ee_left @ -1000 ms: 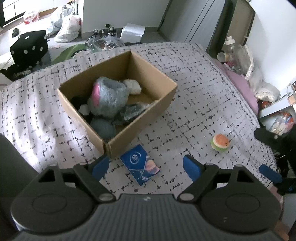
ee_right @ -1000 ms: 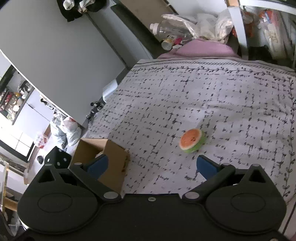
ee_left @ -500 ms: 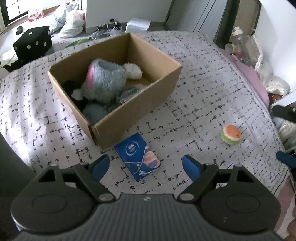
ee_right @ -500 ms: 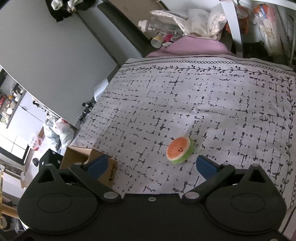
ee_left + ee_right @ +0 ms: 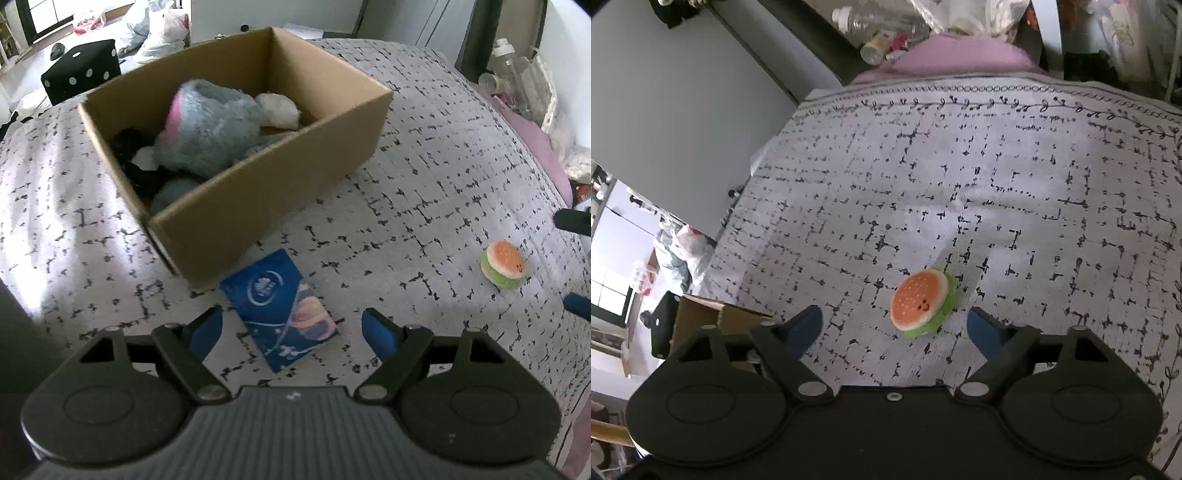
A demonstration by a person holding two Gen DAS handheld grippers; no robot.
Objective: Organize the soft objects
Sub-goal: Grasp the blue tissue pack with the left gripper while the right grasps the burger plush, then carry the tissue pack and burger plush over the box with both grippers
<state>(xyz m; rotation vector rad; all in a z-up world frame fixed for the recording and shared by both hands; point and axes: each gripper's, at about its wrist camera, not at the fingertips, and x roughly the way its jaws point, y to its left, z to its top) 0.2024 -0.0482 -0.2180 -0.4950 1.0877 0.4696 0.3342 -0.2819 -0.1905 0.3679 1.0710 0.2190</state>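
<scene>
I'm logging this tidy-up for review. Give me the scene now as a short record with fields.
surface: patterned bedspread
box: open cardboard box, holding a grey and pink plush and other soft items
loose items: blue packet by the box's near corner; burger plush
left tool: open, over the blue packet
right tool: open, burger plush between its fingers, not gripped

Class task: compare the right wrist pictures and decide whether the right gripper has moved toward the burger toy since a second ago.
Yes. The right gripper has closed in on the burger toy, which lies on the patterned bedspread and now sits almost between the open fingers.
</scene>
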